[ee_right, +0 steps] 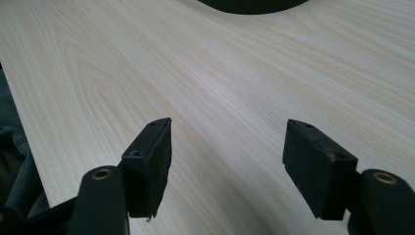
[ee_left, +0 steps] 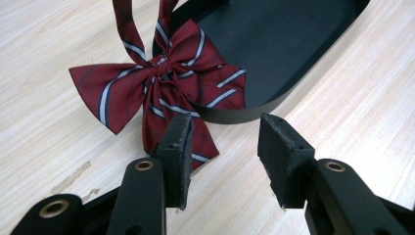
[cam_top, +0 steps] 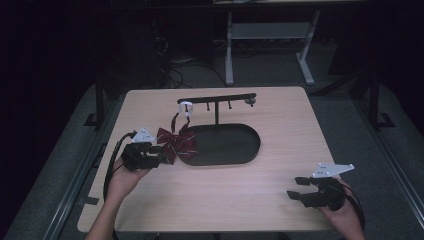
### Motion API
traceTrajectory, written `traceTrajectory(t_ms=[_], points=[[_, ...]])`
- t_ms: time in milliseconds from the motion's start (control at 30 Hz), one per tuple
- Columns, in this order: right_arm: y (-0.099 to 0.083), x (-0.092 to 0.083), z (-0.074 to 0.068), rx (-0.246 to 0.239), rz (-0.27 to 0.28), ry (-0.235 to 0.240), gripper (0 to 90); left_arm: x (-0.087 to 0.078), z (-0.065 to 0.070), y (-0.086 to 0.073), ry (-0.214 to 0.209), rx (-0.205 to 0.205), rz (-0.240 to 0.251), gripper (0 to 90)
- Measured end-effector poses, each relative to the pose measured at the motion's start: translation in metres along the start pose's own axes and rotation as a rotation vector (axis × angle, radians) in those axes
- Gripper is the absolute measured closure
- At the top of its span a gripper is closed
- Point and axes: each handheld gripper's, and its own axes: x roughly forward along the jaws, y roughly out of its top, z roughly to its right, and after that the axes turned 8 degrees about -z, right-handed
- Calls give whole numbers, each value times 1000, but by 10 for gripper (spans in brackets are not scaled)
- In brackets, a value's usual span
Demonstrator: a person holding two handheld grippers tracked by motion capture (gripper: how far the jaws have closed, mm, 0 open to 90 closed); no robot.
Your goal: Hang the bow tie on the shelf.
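A dark red bow tie (cam_top: 175,141) (ee_left: 161,83) with white stripes lies on the table, partly over the left rim of a black oval stand base (cam_top: 225,145) (ee_left: 274,44). Its strap runs up to a white clasp (cam_top: 186,106) at the left end of the stand's black crossbar (cam_top: 217,98). My left gripper (cam_top: 159,152) (ee_left: 225,142) is open just short of the bow, one jaw over the bow's lower tail, nothing pressed between the pads. My right gripper (cam_top: 296,187) (ee_right: 227,147) is open over bare wood at the front right.
The light wooden table (cam_top: 280,115) has rounded corners, and dark floor lies around it. The stand's thin post rises from the base's back edge, with small pegs under the crossbar. The base's edge (ee_right: 254,5) is far ahead of the right gripper.
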Motion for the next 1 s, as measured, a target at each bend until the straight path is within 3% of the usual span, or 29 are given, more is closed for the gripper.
traceTrajectory(t_ms=[1000], points=[[0, 0, -1, 3, -3, -1, 347, 2, 18, -30, -10, -2, -15, 497]])
